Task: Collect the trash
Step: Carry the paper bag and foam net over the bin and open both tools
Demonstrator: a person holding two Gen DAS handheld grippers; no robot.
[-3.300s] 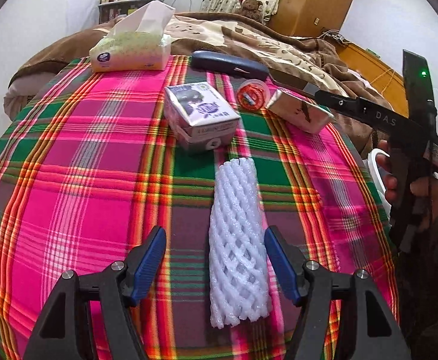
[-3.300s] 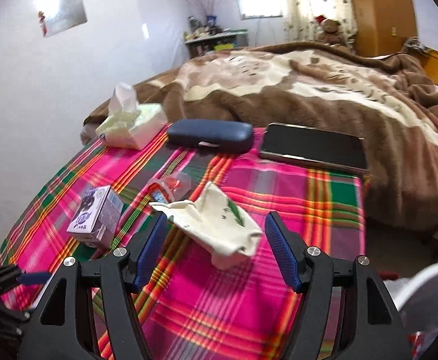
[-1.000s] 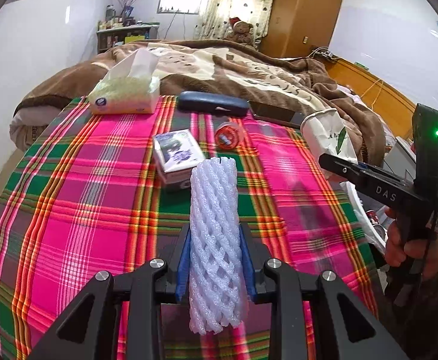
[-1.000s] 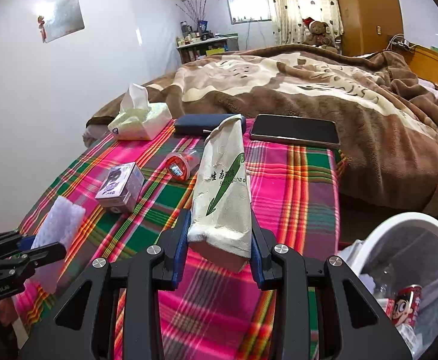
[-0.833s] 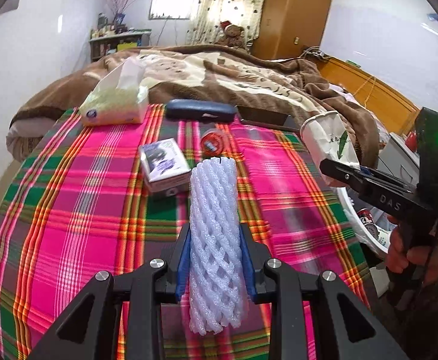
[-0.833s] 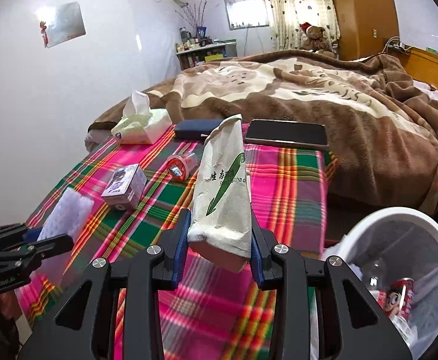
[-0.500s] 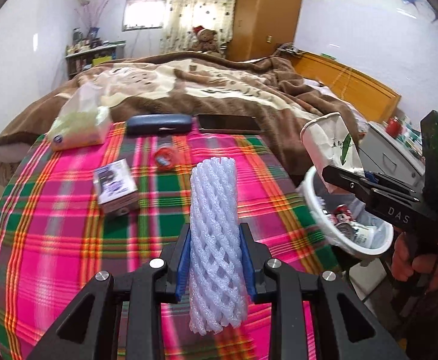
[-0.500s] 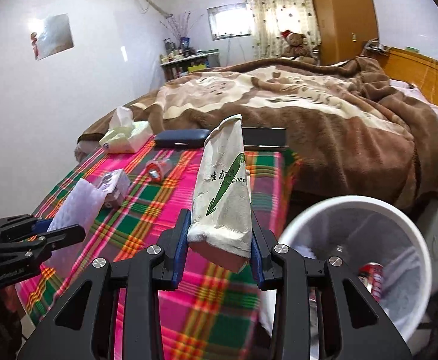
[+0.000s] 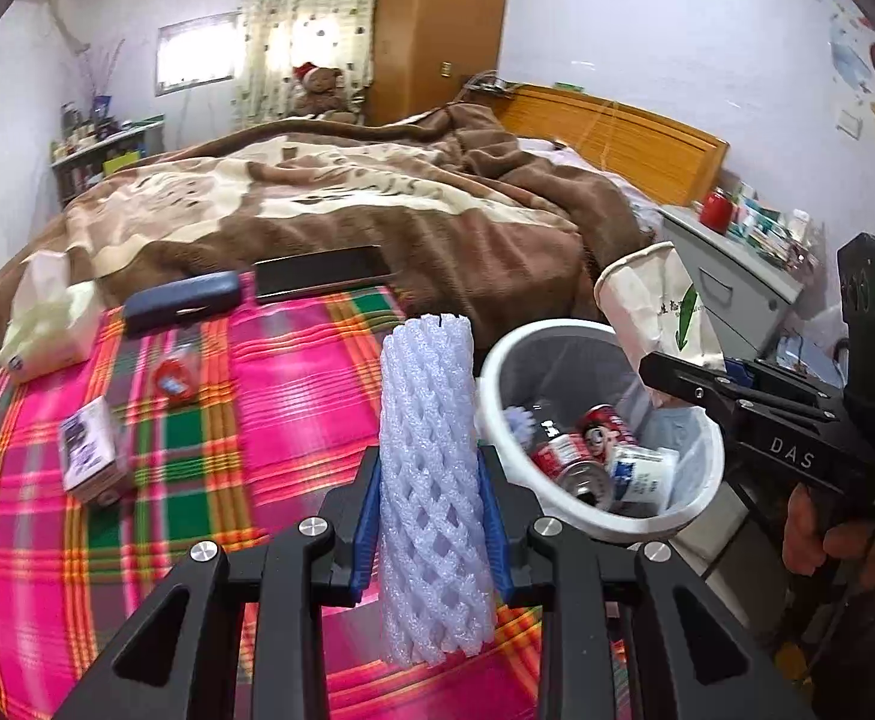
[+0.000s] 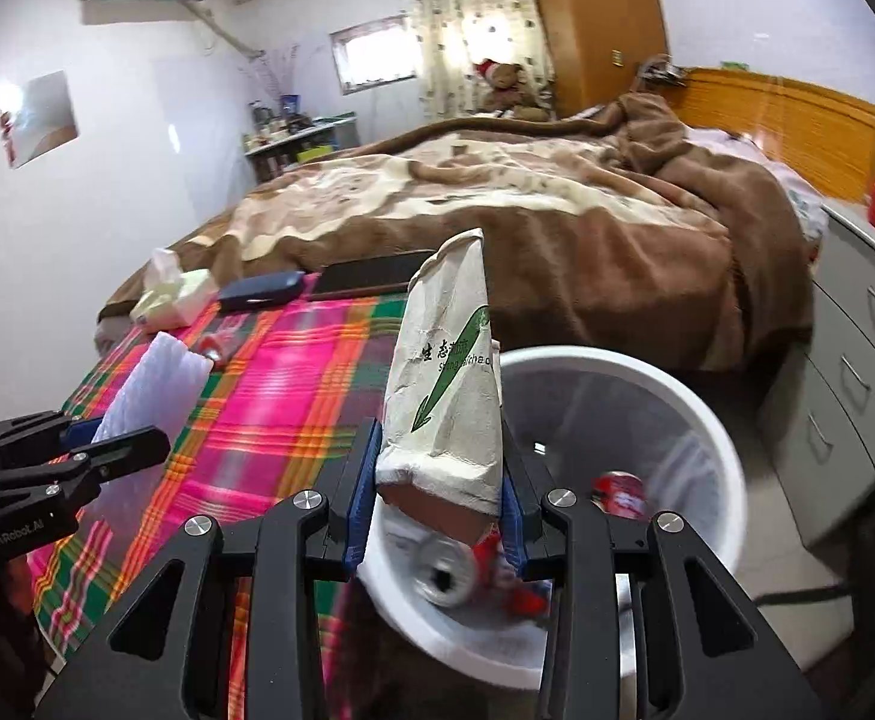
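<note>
Presently, items in view:
Left gripper (image 9: pixel 428 516): its blue fingers (image 9: pixel 365 525) are clamping a white foam net sleeve (image 9: pixel 428 468), which is standing upright between them, above the edge of the plaid cloth.
Right gripper (image 10: pixel 437 504): its fingers (image 10: pixel 362 498) are pinching a crumpled paper cup (image 10: pixel 446 384) with green print, base toward the camera, mouth pointing away; the cup is hanging over the near rim of the bin.
Trash bin (image 9: pixel 701 498): white, round, sitting just beside the counter's edge and below both grippers; it is holding red cans (image 9: pixel 608 426) and a small white container (image 9: pixel 641 471).
Counter (image 9: pixel 293 372): it is wearing a pink, green and orange plaid cloth.
Small carton (image 9: pixel 89 450): lying on the cloth, left side.
Red-capped item (image 9: pixel 173 375): lying on the cloth, blurred, beyond the carton.
Tissue pack (image 9: pixel 47 324): sitting at the far left corner.
Dark blue case (image 9: pixel 182 303): lying at the far edge, beside a dark flat tablet (image 9: pixel 323 273).
Bed (image 9: pixel 347 198): standing behind the counter under a brown blanket.
Person's hand (image 9: pixel 827 531): gripping the right gripper's handle.
</note>
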